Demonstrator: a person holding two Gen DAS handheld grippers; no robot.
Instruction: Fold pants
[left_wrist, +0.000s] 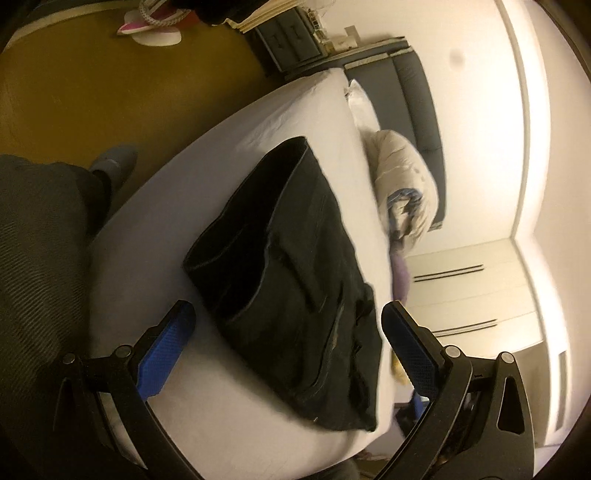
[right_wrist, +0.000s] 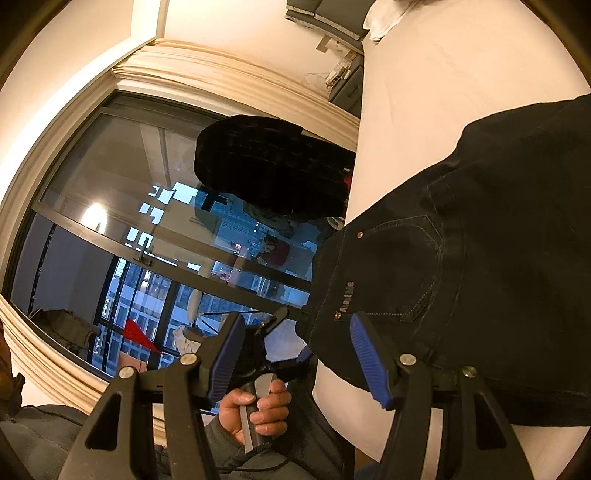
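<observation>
Dark, nearly black pants (left_wrist: 291, 266) lie folded into a long slab on the white bed sheet (left_wrist: 155, 229). The hem end points toward the pillows. My left gripper (left_wrist: 288, 308) hovers over the near end of the pants, its blue-padded fingers (left_wrist: 166, 350) spread wide on either side with nothing pressed between them. In the right wrist view the seat of the pants (right_wrist: 480, 258) shows a back pocket and rivets. My right gripper (right_wrist: 295, 317) stands open at the pants' edge, one finger (right_wrist: 367, 356) in front of the cloth. A hand (right_wrist: 258, 404) grips the other tool's handle below.
Pillows and a bundled duvet (left_wrist: 402, 173) sit against the dark headboard (left_wrist: 417, 99). A nightstand (left_wrist: 291, 40) and white drawers (left_wrist: 472, 295) flank the bed. A person's leg and slippered foot (left_wrist: 114, 162) stand on the wooden floor (left_wrist: 110, 81). A large window (right_wrist: 129, 221) is beyond a black padded object (right_wrist: 266, 162).
</observation>
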